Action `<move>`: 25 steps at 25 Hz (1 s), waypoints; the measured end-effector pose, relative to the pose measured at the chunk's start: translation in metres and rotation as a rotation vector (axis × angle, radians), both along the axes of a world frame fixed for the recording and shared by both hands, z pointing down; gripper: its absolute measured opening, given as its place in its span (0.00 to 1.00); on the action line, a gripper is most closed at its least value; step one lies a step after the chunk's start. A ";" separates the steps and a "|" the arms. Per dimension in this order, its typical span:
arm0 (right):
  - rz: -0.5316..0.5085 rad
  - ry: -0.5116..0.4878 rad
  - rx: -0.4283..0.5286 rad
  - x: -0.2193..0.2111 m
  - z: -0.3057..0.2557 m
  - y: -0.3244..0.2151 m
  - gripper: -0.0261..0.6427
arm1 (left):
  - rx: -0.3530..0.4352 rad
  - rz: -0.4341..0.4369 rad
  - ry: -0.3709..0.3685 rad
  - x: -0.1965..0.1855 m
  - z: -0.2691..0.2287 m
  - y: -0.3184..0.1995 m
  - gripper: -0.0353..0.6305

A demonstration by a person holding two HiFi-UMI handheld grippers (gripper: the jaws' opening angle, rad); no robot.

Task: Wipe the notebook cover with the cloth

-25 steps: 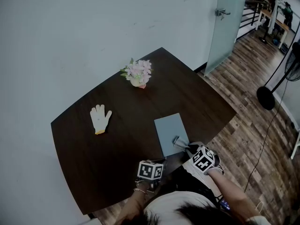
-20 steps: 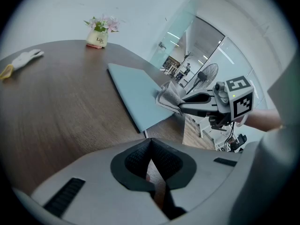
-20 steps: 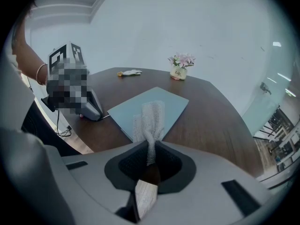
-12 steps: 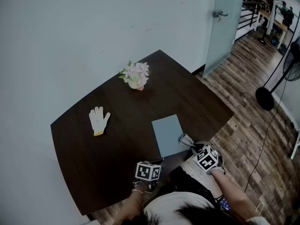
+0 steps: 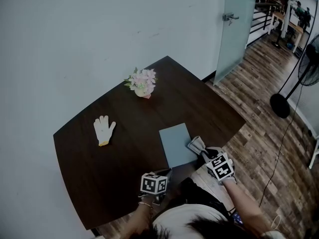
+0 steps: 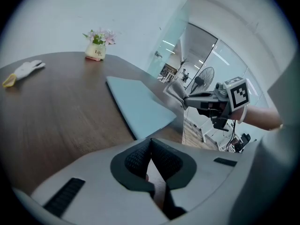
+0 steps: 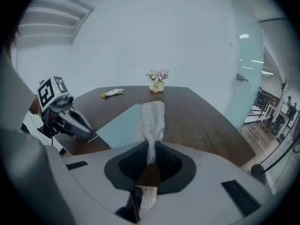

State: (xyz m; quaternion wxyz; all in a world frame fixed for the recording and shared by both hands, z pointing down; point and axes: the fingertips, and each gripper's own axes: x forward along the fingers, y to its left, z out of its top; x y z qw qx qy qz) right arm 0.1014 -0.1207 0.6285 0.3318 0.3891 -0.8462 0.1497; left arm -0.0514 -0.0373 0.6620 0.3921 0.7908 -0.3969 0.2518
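A pale blue notebook (image 5: 175,144) lies flat on the dark wooden table (image 5: 114,158), near its front edge. My right gripper (image 5: 204,153) is shut on a grey-white cloth (image 5: 196,145), which hangs at the notebook's right edge. In the right gripper view the cloth (image 7: 152,118) stands up out of the right gripper (image 7: 150,156), with the notebook (image 7: 117,125) just to its left. My left gripper (image 5: 167,172) is shut and empty just short of the notebook's near edge. The left gripper view shows the left gripper (image 6: 151,149), the notebook (image 6: 138,102), the cloth (image 6: 176,92) and the right gripper (image 6: 183,101).
A white work glove (image 5: 103,130) lies at the table's left. A small pot of pink flowers (image 5: 141,82) stands near the far edge by the wall. Wooden floor, a glass door (image 5: 234,24) and a standing fan (image 5: 280,105) are to the right.
My right gripper has carried the cloth from the notebook's near right corner out to its right edge. The left gripper has stayed near the front edge.
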 end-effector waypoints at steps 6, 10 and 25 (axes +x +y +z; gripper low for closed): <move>0.030 -0.089 0.058 -0.013 -0.029 -0.002 0.11 | 0.139 -0.049 0.018 -0.003 -0.032 -0.019 0.08; 0.045 -0.120 0.103 -0.020 -0.049 -0.002 0.11 | 0.220 -0.060 0.024 -0.003 -0.056 -0.029 0.08; 0.091 -0.211 0.252 -0.040 -0.123 0.036 0.11 | 0.527 -0.106 -0.027 -0.022 -0.150 -0.018 0.08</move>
